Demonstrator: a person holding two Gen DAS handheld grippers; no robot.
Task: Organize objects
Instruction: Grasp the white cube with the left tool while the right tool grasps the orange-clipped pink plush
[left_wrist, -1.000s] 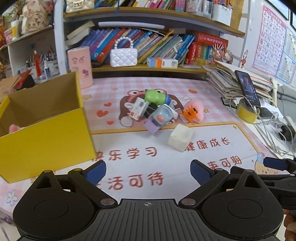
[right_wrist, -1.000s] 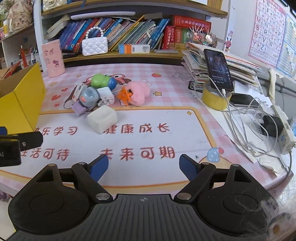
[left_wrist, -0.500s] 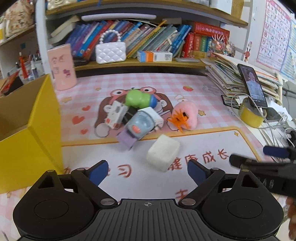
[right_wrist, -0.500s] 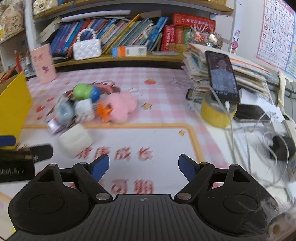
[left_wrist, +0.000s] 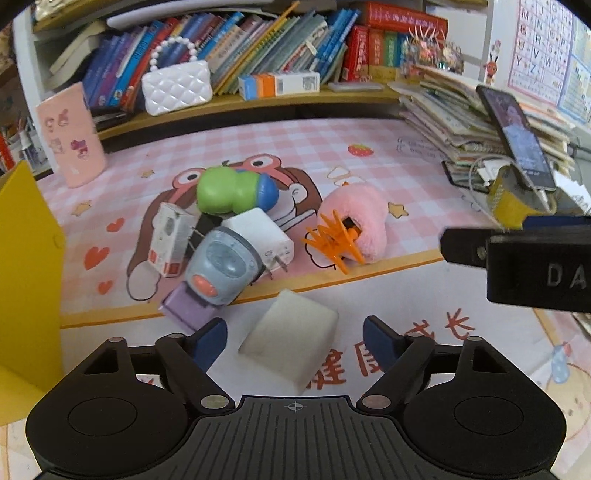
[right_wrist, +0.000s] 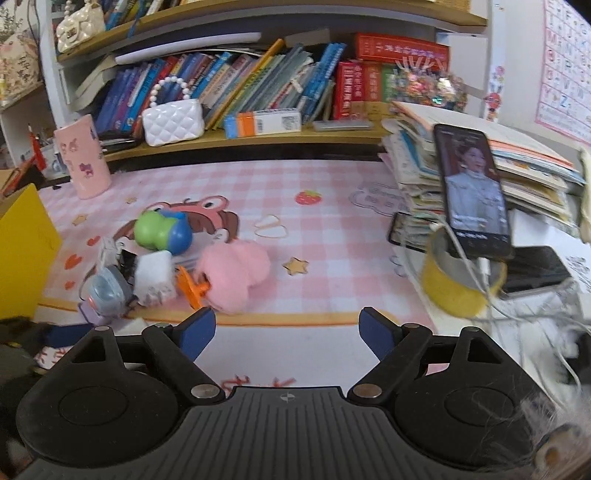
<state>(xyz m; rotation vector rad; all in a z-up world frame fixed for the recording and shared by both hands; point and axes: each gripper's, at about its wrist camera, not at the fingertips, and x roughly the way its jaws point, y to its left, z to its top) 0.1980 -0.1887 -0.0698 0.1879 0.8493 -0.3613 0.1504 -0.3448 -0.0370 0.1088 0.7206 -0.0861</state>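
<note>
The left gripper is closing its jaws around the white block on the counter, not yet pressing, while the right gripper hangs open and empty; next, probably, comes a firm pinch and a lift toward the yellow box.

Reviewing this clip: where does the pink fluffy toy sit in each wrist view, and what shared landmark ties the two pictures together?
Left wrist: pink fluffy toy right of centre, behind the orange hair clip.
Right wrist: left of centre, just above this gripper's left finger.
Shared landmark: white quilted handbag on the shelf, upper left in both views.
</note>
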